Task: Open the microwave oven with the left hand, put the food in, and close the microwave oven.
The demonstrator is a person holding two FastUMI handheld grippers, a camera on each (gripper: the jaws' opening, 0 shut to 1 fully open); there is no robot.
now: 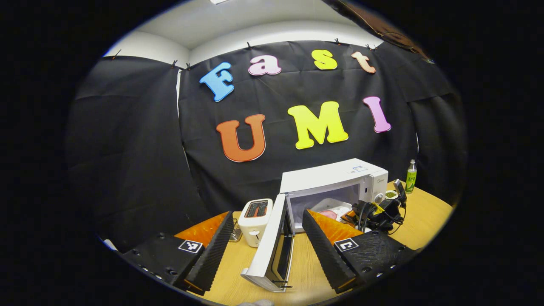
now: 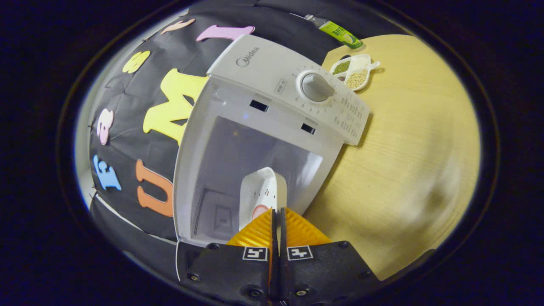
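A: What is hard to make out here?

B: In the right gripper view, the right gripper is hiding the near edge of a white plate. Its jaws are pressing almost together, pinching that edge. The plate is tilting and reaching into the open microwave. A pinkish food item is peeking out just above the jaws, mostly hidden.

A: And what is in the containers?

B: The microwave's cavity is holding the far part of the plate. Beyond the dial, a small divided dish is sitting on the tabletop, holding green and pale grains. A green bottle is being cut off at the edge.

A: What about the left side?

B: In the left gripper view, the left gripper is hanging with jaws spread wide, gripping nothing. The microwave door is standing open between them. A toaster is sitting just left of the door.
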